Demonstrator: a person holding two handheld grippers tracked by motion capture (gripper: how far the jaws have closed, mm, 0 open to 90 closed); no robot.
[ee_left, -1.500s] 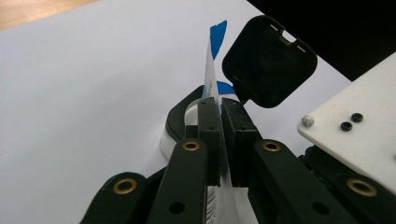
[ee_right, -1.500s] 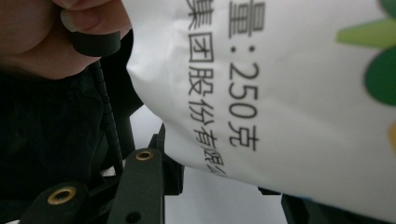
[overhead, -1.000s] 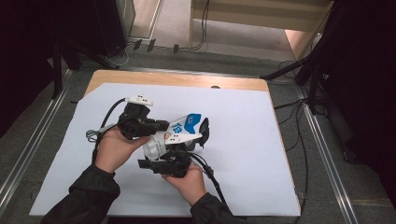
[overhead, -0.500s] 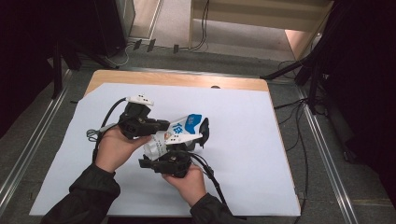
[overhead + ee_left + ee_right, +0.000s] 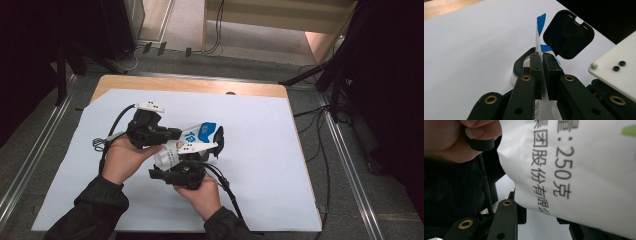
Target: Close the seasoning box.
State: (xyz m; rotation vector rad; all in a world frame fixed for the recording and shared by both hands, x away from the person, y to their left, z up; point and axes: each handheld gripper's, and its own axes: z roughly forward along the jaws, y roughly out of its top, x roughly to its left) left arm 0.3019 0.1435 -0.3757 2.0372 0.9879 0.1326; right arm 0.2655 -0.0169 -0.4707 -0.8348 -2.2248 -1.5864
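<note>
- The left gripper (image 5: pixel 172 134) has its jaws nearly together and pinches a thin flat edge of the white and blue pouch (image 5: pixel 192 139); in the left gripper view the two pads (image 5: pixel 535 72) press on this edge (image 5: pixel 539 45) from both sides.
- The right gripper (image 5: pixel 212 145) has its jaws partly apart, around the body of the pouch (image 5: pixel 584 170); they have just been closing. Whether the pads press on it, I cannot tell.
- The pouch is held between the two grippers, a little above the white sheet (image 5: pixel 260 150) that covers the wooden table (image 5: pixel 190 85).
- Writing: the high view shows "18" on the blue part. The right gripper view shows black Chinese print and "250克".
- The left gripper view also shows one jaw of the right gripper (image 5: pixel 568 35), just beside the blue edge.
</note>
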